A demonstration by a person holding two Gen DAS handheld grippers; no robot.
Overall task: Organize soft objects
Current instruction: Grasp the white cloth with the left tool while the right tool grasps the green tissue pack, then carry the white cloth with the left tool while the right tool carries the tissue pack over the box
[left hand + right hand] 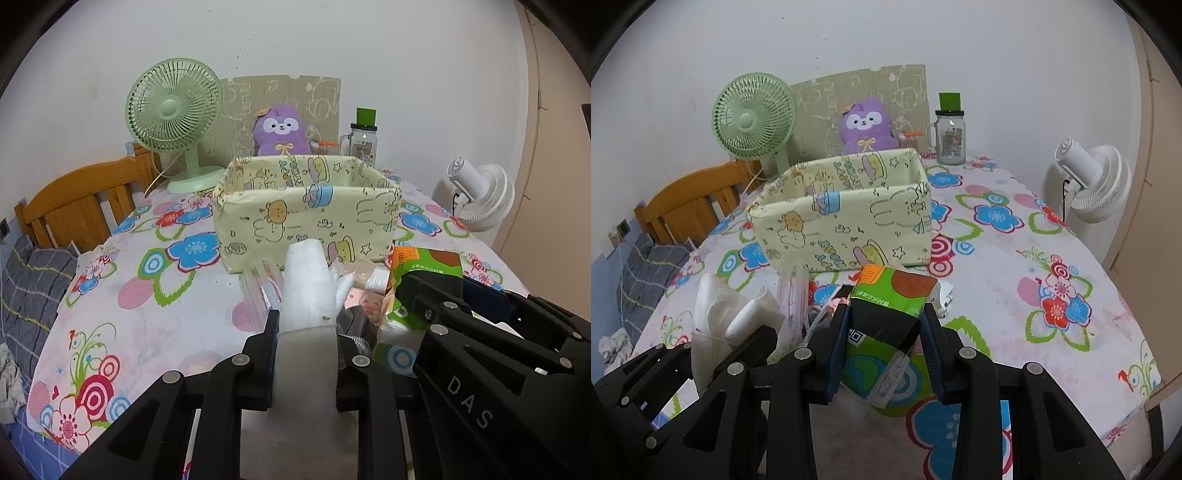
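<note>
My left gripper is shut on a white soft fleecy piece that sticks up and forward between its fingers, above the flowered tablecloth. My right gripper is shut on a green tissue pack, gripped by its sides and held off the table. Just ahead of both stands the pale yellow fabric box with cartoon prints, its top open. Both held items hang short of the box's near wall. A purple plush toy sits behind the box.
Small loose items lie under the grippers: clear wrapped packets and a pink printed packet. A green desk fan, a glass jar with a green lid and a white fan stand around. A wooden bed frame is at the left.
</note>
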